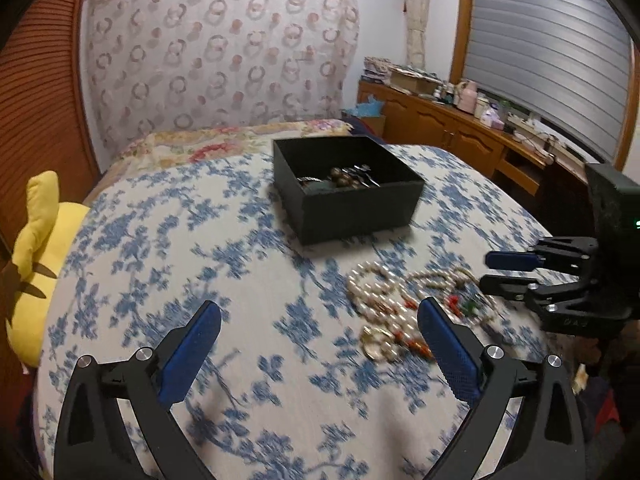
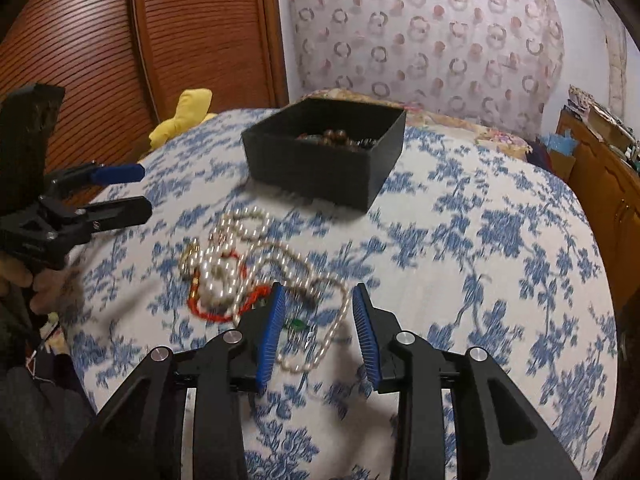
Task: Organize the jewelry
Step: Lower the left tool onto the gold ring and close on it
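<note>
A black open box [image 1: 352,204] [image 2: 320,160] sits on the blue-flowered bed cover and holds dark brown beads [image 1: 345,178] [image 2: 334,137]. A tangle of pearl necklaces [image 1: 376,292] [image 2: 232,256] with a red bead strand [image 2: 224,312] lies in front of the box. My left gripper [image 1: 320,316] is open and empty, with the pile just past its right finger. My right gripper [image 2: 318,292] is open, hovering over the near end of a pearl strand [image 2: 320,344]. Each gripper shows in the other's view: the right one [image 1: 490,270] and the left one [image 2: 144,192].
A yellow plush toy [image 1: 36,264] [image 2: 184,116] lies at the bed's left edge by a wooden slatted door [image 2: 120,40]. A wooden dresser [image 1: 460,132] with clutter stands at the right. A patterned curtain [image 1: 220,56] hangs behind the bed.
</note>
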Demonstrator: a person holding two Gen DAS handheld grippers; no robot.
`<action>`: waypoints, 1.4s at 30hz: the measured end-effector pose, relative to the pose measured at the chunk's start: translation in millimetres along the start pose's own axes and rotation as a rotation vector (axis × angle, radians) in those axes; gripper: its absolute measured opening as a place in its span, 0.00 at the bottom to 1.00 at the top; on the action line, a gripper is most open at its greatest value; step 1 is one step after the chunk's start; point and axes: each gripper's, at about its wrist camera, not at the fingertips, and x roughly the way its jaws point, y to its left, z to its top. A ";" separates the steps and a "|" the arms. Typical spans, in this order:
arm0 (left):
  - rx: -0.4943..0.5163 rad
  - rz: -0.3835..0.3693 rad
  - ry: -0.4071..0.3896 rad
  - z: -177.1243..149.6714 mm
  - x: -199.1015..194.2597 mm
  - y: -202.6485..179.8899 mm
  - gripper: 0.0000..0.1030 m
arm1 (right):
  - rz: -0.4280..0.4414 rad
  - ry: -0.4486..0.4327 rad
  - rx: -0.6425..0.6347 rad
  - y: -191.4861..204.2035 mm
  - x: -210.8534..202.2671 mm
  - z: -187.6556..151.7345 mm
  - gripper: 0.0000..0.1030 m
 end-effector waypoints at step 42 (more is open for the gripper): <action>0.015 -0.022 0.149 -10.3 36.3 -12.7 0.17 | -0.027 -0.007 0.003 2.2 2.2 -8.5 0.37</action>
